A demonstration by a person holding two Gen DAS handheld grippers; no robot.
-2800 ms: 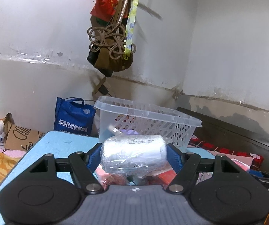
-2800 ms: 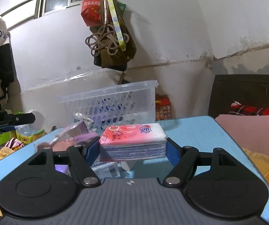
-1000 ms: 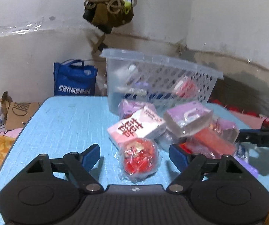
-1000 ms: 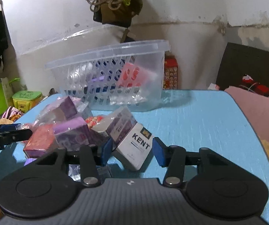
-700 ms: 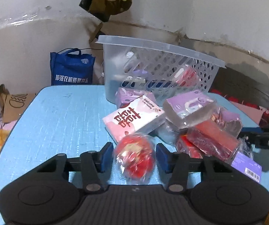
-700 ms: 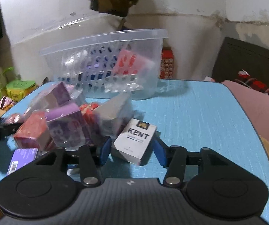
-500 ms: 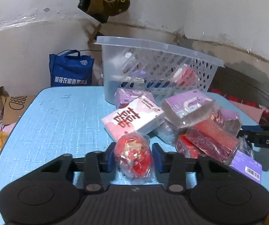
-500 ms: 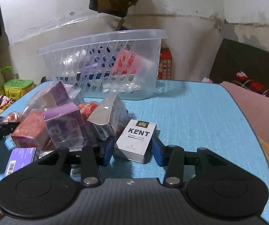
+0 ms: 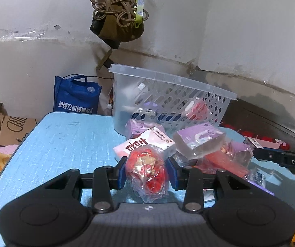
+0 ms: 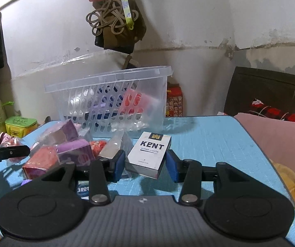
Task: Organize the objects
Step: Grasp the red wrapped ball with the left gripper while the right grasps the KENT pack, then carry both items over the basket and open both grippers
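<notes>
My left gripper is shut on a red candy bag in clear wrap, held above the blue table. My right gripper is shut on a white KENT cigarette pack, lifted and tilted. A clear plastic basket stands at the back of the table with several packs inside; it also shows in the right wrist view. A pile of wrapped packs lies before it: a pink pack, a purple box and a red pack.
A blue shopping bag stands behind the table's left. Bags hang on the wall. A dark headboard and pink bedding lie right of the table. A green tin sits at left.
Both grippers dropped their earlier packs, came down over the pile, closed on the candy bag and the KENT pack, and have lifted them off the table.
</notes>
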